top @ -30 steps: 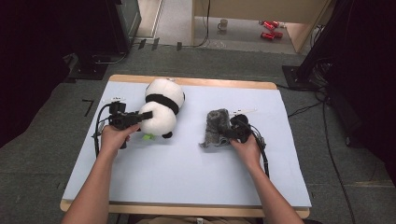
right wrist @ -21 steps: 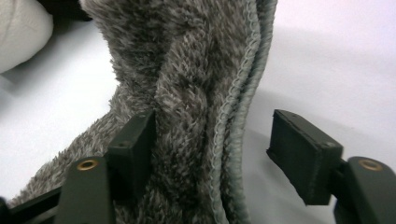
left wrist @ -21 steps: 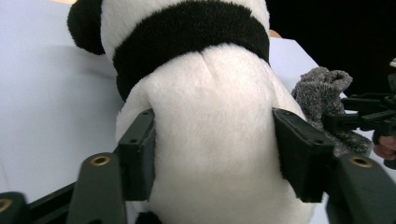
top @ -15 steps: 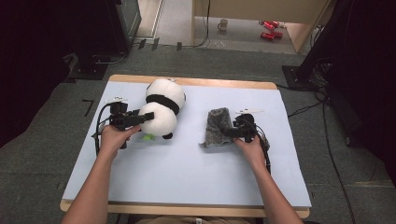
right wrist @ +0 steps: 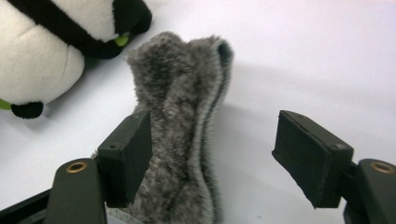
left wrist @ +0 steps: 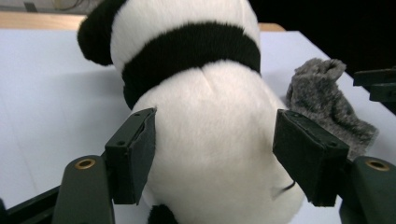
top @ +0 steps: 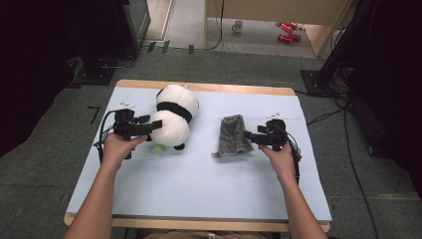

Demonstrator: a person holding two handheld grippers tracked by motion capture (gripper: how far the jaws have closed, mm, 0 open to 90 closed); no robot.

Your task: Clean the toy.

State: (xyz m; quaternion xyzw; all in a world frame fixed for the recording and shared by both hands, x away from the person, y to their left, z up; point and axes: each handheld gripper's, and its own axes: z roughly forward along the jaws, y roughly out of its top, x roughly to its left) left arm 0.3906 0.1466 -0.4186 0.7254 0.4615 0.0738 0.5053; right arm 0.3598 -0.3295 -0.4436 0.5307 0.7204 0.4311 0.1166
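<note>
A black-and-white panda plush (top: 174, 117) lies on the left half of the pale mat. My left gripper (top: 153, 125) reaches it from the left. In the left gripper view the wide-apart jaws of that gripper (left wrist: 219, 156) straddle the panda's white body (left wrist: 210, 140), so it is open. A grey furry cloth (top: 233, 135) lies right of centre, with my right gripper (top: 250, 137) at its right edge. In the right gripper view that gripper (right wrist: 212, 156) is open; the cloth (right wrist: 182, 116) stands in a fold beside the left pad (right wrist: 130, 151), and bare mat lies before the right pad.
The pale mat (top: 199, 189) covers a wooden table whose edge shows at the back (top: 224, 88). The mat's front half is bare. Beyond the table, on the floor, are a mug (top: 238, 25), red cans (top: 286, 31), cables and dark stands.
My right gripper has drawn back to the right, off the grey cloth, which now lies more spread out. The left gripper and panda have hardly moved.
</note>
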